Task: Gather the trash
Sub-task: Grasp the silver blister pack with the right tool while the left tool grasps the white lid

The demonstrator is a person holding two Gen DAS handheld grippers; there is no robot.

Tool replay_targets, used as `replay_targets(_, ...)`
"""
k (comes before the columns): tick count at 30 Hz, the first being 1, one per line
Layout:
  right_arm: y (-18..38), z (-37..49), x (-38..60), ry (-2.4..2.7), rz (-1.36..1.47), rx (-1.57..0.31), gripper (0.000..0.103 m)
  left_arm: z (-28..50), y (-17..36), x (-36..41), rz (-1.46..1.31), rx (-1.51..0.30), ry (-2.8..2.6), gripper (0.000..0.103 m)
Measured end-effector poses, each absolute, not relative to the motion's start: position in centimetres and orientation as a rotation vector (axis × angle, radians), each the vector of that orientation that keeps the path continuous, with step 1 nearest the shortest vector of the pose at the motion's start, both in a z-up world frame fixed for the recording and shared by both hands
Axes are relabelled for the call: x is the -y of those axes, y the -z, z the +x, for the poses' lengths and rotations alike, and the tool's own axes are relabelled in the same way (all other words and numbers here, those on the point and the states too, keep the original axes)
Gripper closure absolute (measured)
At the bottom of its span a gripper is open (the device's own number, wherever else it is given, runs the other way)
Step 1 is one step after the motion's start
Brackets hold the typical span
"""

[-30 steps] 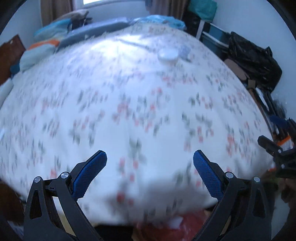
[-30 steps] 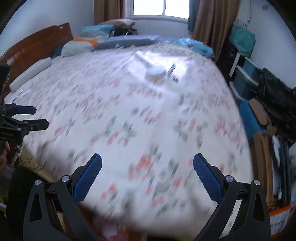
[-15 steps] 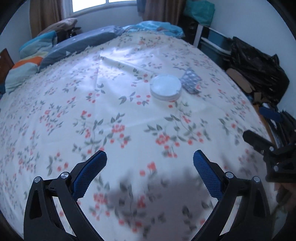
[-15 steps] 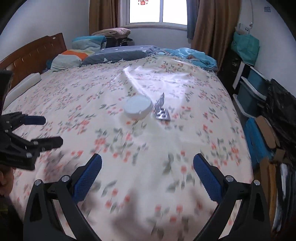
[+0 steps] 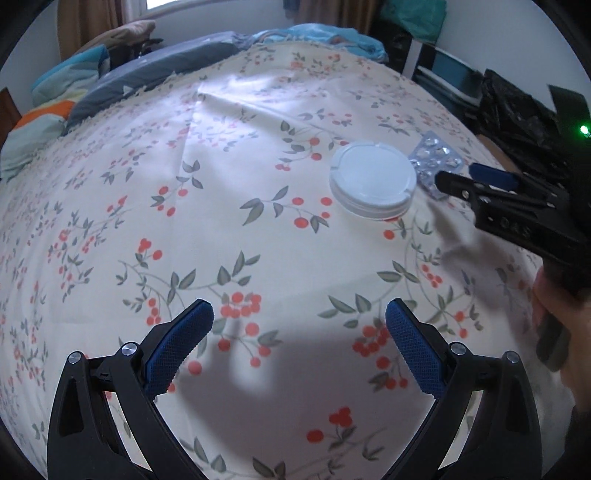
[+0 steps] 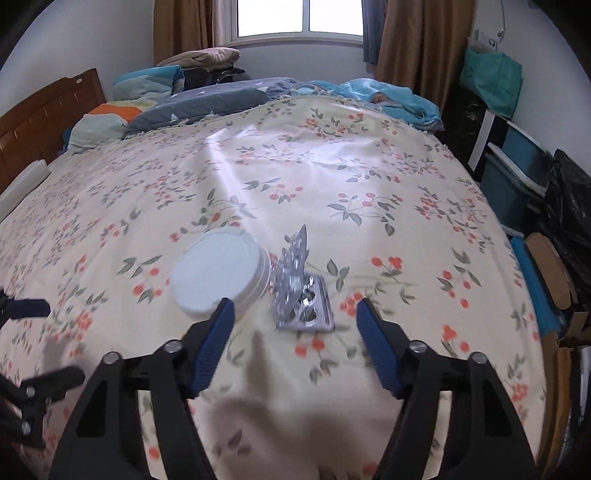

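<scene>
Right tool (image 6: 295, 321) tilted down over the bed, jaws apart and just been closing, now set either side of the near end of the blister pack (image 6: 301, 291); pads not pressing on it, nothing gripped. Blister pack: silver foil, bent, near half flat on the bedspread (image 6: 369, 166), far half kinked upward. It lies touching or just beside the white round lid (image 6: 218, 273), on the lid's right as the right wrist view shows it. Lid sits flat on the bedspread, roughly mid-bed. Left blue pad (image 6: 216, 339) of the right tool overlaps the lid's near edge in that view; contact cannot be told.

From the left wrist view the right tool (image 5: 469, 177) reaches in from the right edge, its tips at the blister pack (image 5: 436, 162), beside the lid (image 5: 373, 177). A hand (image 5: 565, 321) grips its handle low at the right edge, a green light lit on the body above.

Left tool (image 5: 299, 332) angled steeply down, jaws wide apart, empty, well short of the lid, only the floral bedspread (image 5: 221, 184) between its pads.

Beyond the lid: pillows and folded bedding (image 6: 155, 92) at the head of the bed, wooden headboard (image 6: 40, 122) to the lid's far left, window (image 6: 299, 18) with brown curtains behind. Right of the lid, past the bed's edge: blue bins (image 6: 517, 173), black bag (image 6: 569, 206), cardboard.
</scene>
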State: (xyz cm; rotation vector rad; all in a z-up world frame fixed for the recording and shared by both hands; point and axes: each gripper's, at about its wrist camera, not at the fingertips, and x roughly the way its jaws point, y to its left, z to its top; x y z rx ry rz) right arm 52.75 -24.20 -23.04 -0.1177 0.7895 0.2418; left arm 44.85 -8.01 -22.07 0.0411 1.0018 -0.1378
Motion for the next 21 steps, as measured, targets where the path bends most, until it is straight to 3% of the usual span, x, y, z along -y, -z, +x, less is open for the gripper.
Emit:
replay_targets(6,23.8,54.4,23.9,-0.254,-0.118,-0.802,0.065,46.2,22.5,8.3,0.033,-1.003,0.149,0.006)
replay_targets(8,24.0,54.9,23.9,-0.279,-0.105,-0.816,0.088,46.6,22.6,8.7,0.03,-1.003,0.156,0.006)
replay_targets(10,24.2,55.0,23.9,-0.294,-0.109,-0.819,0.095,46.9,22.6,9.2,0.026,-0.998,0.173,0.006)
replay_targets(21,23.6,53.0,27.2,-0.254,-0.119,-0.75,0.097,51.7,23.0,14.0,0.019,-0.951,0.248,0.006)
